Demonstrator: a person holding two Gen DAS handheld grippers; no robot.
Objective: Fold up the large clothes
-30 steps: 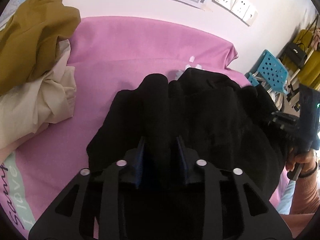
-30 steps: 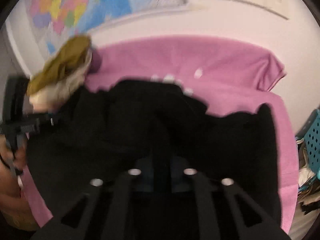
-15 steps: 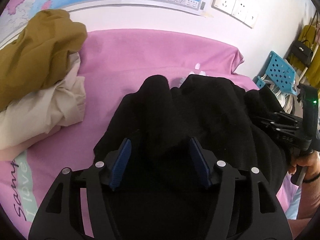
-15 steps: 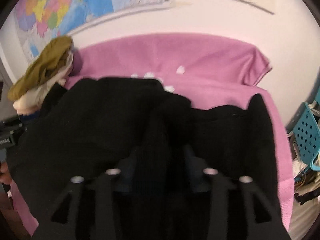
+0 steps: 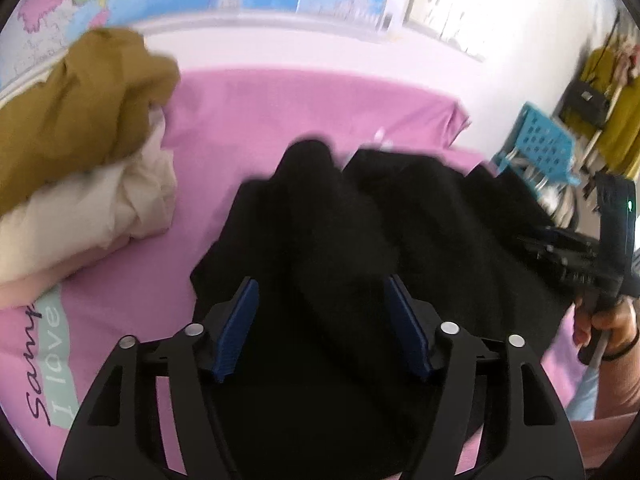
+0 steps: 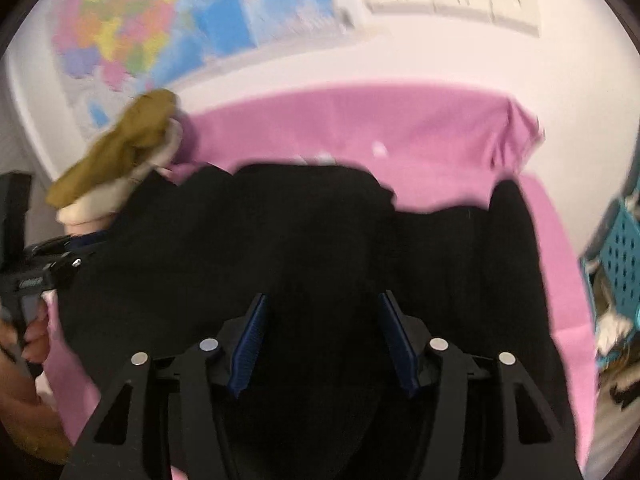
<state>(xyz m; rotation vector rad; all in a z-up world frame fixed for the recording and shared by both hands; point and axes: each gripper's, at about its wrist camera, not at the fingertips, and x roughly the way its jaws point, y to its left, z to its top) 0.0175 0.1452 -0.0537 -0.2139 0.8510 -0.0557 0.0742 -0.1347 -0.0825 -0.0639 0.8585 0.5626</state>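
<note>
A large black garment [image 5: 420, 220] lies bunched on the pink bed sheet [image 5: 300, 112]. My left gripper [image 5: 320, 282] stands open just over its near edge; a raised ridge of the cloth sits between the blue pads [image 5: 236, 328], which do not press on it. My right gripper [image 6: 323, 297] is open the same way over the garment [image 6: 280, 220], with dark fabric between the pads and untouched by them. Each gripper shows in the other's view: the right one [image 5: 560, 248] at the garment's right edge, the left one [image 6: 44, 268] at its left edge.
A pile of a mustard garment [image 5: 80, 100] and a cream one [image 5: 92, 208] sits at the left on the sheet. A blue plastic basket [image 5: 540, 148] stands off the bed's right side. A wall with a map and sockets runs behind the bed.
Both grippers went from shut on folds of the black garment to open. The cloth has slipped out of the pads and settled on the sheet.
</note>
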